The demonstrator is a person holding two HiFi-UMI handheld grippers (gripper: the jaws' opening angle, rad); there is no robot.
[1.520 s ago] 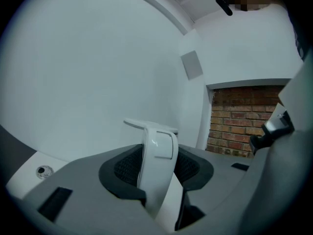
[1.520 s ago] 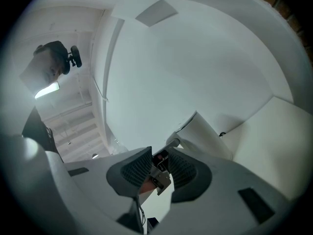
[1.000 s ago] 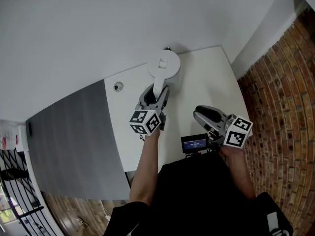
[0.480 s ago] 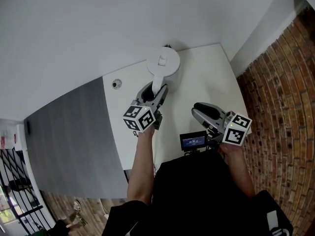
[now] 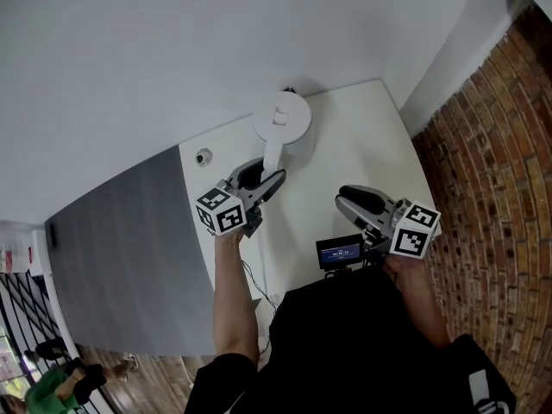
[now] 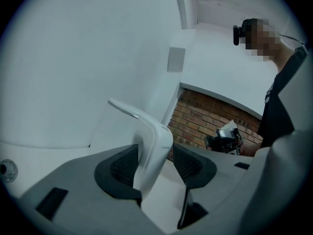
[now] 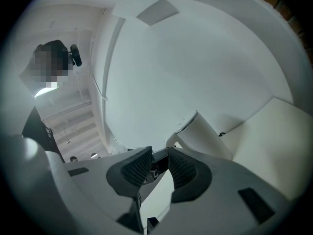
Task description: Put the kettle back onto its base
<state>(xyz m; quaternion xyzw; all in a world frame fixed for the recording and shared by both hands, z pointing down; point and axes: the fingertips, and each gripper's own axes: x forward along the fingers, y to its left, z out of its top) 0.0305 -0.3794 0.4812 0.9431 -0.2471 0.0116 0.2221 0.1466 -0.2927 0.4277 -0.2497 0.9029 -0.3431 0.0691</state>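
A white kettle (image 5: 283, 117) stands upright at the back of the white table (image 5: 354, 149), its handle (image 5: 272, 155) pointing toward me. I cannot make out a base under it. My left gripper (image 5: 269, 178) reaches the handle from the left. In the left gripper view the handle (image 6: 152, 143) stands between the jaws of that gripper (image 6: 155, 163). They are opening, and a gap shows at the right pad. My right gripper (image 5: 347, 199) hovers to the right of the kettle, open by a narrow gap with nothing in it. It looks toward the kettle (image 7: 209, 130).
A small round fitting (image 5: 203, 155) sits in the table's left back corner. A grey surface (image 5: 121, 240) adjoins the table on the left, and a brick wall (image 5: 492, 162) runs along the right. A small screen device (image 5: 340, 251) hangs at my chest.
The left gripper has swung its marker cube out to the left and now points more to the right along the handle. The kettle and the right gripper have stayed put.
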